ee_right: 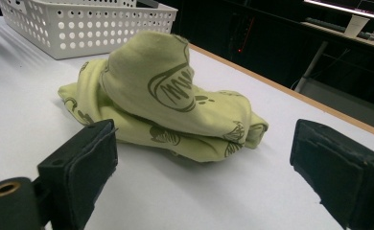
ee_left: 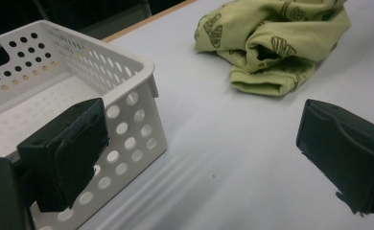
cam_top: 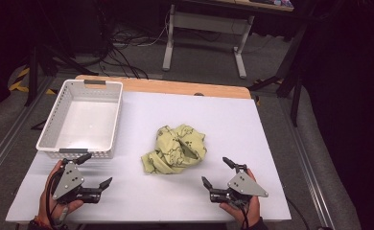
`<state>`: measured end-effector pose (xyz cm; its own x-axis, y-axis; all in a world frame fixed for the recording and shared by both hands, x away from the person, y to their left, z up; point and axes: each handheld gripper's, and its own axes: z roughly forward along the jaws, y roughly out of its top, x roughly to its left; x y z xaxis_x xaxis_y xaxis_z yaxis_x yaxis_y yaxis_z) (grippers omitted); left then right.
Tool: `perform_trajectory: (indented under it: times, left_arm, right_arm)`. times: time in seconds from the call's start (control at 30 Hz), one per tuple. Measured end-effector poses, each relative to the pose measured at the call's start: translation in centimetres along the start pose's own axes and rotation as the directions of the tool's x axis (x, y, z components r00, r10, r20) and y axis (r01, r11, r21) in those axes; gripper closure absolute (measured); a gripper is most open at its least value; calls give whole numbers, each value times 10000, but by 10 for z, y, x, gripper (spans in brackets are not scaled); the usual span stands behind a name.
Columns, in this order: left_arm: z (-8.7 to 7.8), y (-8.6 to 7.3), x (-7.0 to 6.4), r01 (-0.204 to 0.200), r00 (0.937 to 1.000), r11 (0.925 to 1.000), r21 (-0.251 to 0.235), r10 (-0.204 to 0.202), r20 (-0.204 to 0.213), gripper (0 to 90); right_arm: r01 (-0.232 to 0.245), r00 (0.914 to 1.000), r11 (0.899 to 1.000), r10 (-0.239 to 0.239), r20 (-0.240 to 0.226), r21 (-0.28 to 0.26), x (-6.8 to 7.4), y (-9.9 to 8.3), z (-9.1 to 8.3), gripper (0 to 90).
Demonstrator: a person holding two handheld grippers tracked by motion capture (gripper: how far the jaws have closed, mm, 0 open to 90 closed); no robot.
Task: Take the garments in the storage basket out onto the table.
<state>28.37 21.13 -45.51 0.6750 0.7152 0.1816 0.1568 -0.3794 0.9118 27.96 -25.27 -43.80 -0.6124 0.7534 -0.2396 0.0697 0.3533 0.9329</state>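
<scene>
High view: the table (cam_top: 142, 201) takes up most of the picture, its white top running from the wooden strip at 12 o'clock down to the person's hands at 6. Next in size is the basket (cam_top: 50, 129), white and perforated, at 10 o'clock on the table, with nothing inside it. The cloth (cam_top: 174, 148), a crumpled yellow-green piece with dark printed outlines, lies near the table's middle, well apart from the basket and at 3 o'clock from the basket's near corner.

The left gripper (cam_top: 94, 170) sits at 7 o'clock, just off the basket's near wall, jaws spread wide with nothing between them. The right gripper (cam_top: 217, 171) sits at 5 o'clock, near the cloth but not touching it, its jaws likewise wide apart and bare.

Left gripper view has the basket (ee_left: 142, 72) at 9 o'clock, close behind one jaw, and the cloth (ee_left: 271, 43) at 1 o'clock, farther off across bare table.

Right gripper view has the cloth (ee_right: 166, 105) straight ahead at 12 o'clock between the two spread jaws, heaped and folded over itself, with the basket (ee_right: 89, 24) beyond it at 11 o'clock.
</scene>
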Motion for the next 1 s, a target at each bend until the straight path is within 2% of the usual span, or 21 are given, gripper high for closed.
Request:
perform_trajectory:
  times: [0.17,0.4,0.53,0.67,0.83,1.0]
  left_arm:
    - [0,0,0,66,10000,10000,-50,-66,21,48]
    - [1,0,-1,-32,9999,10000,-72,33,141,50]
    - [-1,2,-2,-158,9994,9995,-270,166,303,53]
    - [0,3,-4,-171,9994,9995,-275,178,283,54]
    - [-1,4,-5,-254,9993,9987,-437,266,253,57]
    - [-1,4,-5,-260,9992,9989,-390,272,296,58]
  right_arm:
    - [8,10000,10000,-8,37,29,0,0,-1,103]
    - [8,9999,10000,-7,102,-29,2,0,-2,109]
    - [74,9999,10000,-74,113,0,1,1,-1,110]
    - [-34,9999,10000,34,100,13,0,0,-2,112]
    - [58,10000,10000,-58,20,-42,1,0,-2,120]
    - [59,10000,9999,-58,44,-121,1,1,-3,126]
